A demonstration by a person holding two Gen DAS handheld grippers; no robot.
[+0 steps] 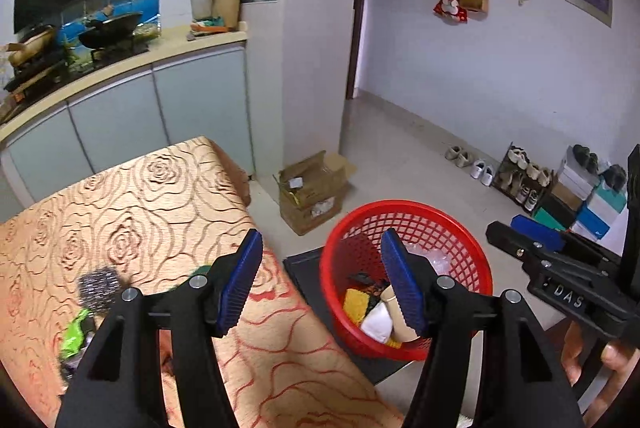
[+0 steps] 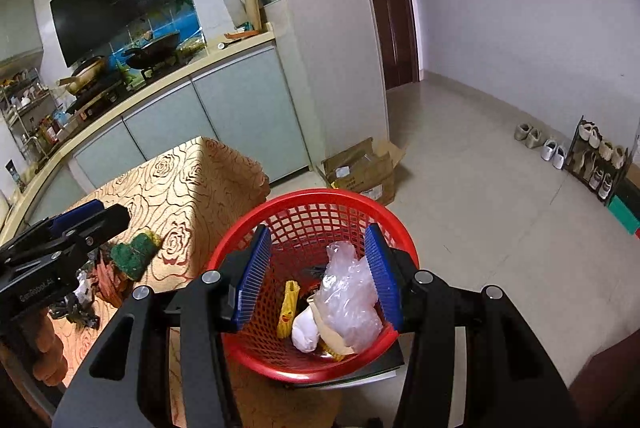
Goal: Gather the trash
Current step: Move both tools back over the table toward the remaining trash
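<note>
Right wrist view puts the rose-patterned tablecloth (image 2: 180,187) beside my red mesh basket (image 2: 312,203), which already holds a clear plastic bag (image 2: 350,304), a yellow wrapper (image 2: 289,314) and a white wad (image 2: 305,330). My right gripper (image 2: 318,276) hangs released above the basket, holding nothing. My left gripper (image 1: 320,282) is also spread wide and empty, over the table edge. I judge the green scrubber (image 2: 134,254) the next pickup: I'd swing left, straddle it squarely, then clench.
</note>
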